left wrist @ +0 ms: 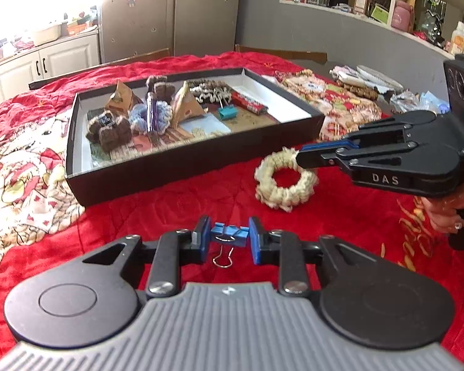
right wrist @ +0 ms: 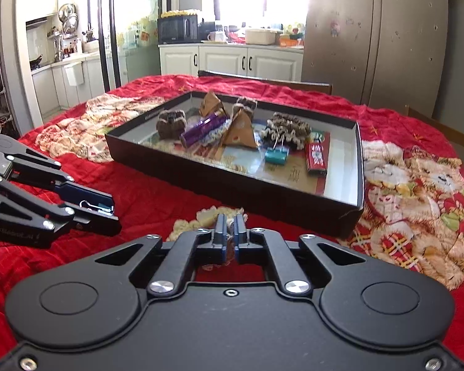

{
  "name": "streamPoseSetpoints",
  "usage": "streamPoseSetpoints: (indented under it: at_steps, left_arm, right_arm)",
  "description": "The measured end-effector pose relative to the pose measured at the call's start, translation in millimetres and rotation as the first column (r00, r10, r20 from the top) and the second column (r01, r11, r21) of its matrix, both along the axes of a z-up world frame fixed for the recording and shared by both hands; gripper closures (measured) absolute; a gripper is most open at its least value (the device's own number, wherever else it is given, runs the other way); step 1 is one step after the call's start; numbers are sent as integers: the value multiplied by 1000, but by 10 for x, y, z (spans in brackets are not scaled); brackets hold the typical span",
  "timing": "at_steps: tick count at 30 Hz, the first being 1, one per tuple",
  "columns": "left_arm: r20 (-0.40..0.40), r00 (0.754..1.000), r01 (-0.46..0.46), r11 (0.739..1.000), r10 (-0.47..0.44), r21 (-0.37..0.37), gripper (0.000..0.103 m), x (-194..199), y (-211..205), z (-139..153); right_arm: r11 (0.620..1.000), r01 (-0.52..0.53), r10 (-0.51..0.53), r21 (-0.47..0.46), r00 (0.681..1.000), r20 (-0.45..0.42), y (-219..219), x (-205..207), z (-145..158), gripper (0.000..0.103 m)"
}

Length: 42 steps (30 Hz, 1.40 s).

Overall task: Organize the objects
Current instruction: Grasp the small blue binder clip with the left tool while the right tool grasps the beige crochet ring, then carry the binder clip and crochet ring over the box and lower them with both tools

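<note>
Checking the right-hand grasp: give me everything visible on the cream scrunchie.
The cream scrunchie is a ruffled ring of fuzzy, yarn-like fabric with an open centre showing the red blanket it lies flat on, in front of the black tray but apart from it. The right gripper is shut on its rim, bunching the fabric between the pads. From the right wrist view it is mostly hidden behind the fingers.

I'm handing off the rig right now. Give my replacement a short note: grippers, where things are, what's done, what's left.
Left gripper: shut on the blue clip, low over the red cloth.
Right gripper: shut on the cream scrunchie, which lies on the cloth.
Box: already holds scrunchies, pyramid packs, a teal clip, a purple tube and a red pack.
Left: lift the clip and scrunchie into the box.
</note>
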<state>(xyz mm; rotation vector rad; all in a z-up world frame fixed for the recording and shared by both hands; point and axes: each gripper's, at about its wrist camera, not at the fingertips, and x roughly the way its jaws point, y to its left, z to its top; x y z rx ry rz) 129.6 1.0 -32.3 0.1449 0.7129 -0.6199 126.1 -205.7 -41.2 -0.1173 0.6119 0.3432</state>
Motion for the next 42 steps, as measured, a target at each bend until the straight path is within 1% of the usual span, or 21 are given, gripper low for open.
streamPoseSetpoints:
  at_steps: [2, 7, 9, 10, 11, 16, 18, 19, 21, 22, 23, 25, 28, 32, 35, 38, 42]
  left_arm:
    - [11, 1000, -5, 1000, 5, -3, 73, 19, 4, 49]
    - [35, 999, -17, 1000, 18, -20, 73, 98, 17, 166]
    - [42, 999, -19, 999, 20, -25, 73, 121, 18, 199]
    - [44, 999, -19, 999, 20, -26, 73, 130, 13, 208]
    - [47, 999, -19, 999, 20, -25, 73, 141, 4, 216]
    - [61, 998, -22, 999, 24, -31, 73, 210, -37, 260]
    - [67, 997, -25, 999, 27, -37, 73, 233, -41, 284]
    - [69, 997, -27, 999, 30, -39, 73, 246, -43, 296]
    - [71, 997, -31, 999, 34, -39, 73, 259, -40, 310]
    - [71, 997, -32, 999, 35, -39, 73, 265, -38, 315]
    - [71, 997, -33, 999, 36, -39, 73, 273, -36, 318]
    - [73, 997, -36, 999, 39, -39, 73, 276, -33, 326]
    - [78, 996, -43, 998, 46, -40, 73, 287, -22, 348]
    - [83, 995, -60, 997, 63, -47, 73, 361, -28, 394]
    - [87, 994, -68, 996, 72, -51, 73, 478, -83, 425]
    - [94, 992, -82, 996, 86, -42, 73, 643, -183, 429]
    - [91, 990, -103, 994, 105, -29, 73, 894, -328, 372]
  right_arm:
    - [1000, -4, 4, 6, 1000, 15, -11, -15, 52, 102]
    - [1000, -10, 11, -4, 1000, 27, -19, 9, 128, 102]
    - [1000, -3, 3, -14, 1000, 12, -13, 36, 96, 95]
    - [1000, 1, -1, -17, 1000, 8, -11, 48, 69, 90]
    - [1000, -1, 1, -20, 1000, -2, -2, 73, 32, 88]
    - [999, -6, 3, -54, 998, -62, 39, 236, -147, 88]
    - [999, -14, 10, -37, 995, -95, 22, 285, -199, 82]
    - [999, -17, 13, -30, 994, -105, 10, 296, -215, 78]
    - [999, -22, 19, -27, 993, -120, 4, 314, -248, 77]
    - [999, -23, 19, -29, 993, -121, 9, 322, -260, 77]
    - [999, -25, 21, -29, 993, -118, 11, 320, -267, 79]
    - [999, -29, 26, -30, 993, -113, 25, 308, -259, 91]
    - [999, -37, 36, -18, 995, -91, 32, 261, -192, 92]
    - [999, -47, 47, 21, 999, -8, -13, 193, 88, 92]
    - [999, -26, 25, 20, 999, 45, -57, 260, 265, 92]
    - [1000, 15, -16, 14, 998, 63, -108, 415, 327, 92]
    - [998, 69, -68, -4, 996, 58, -153, 672, 274, 92]
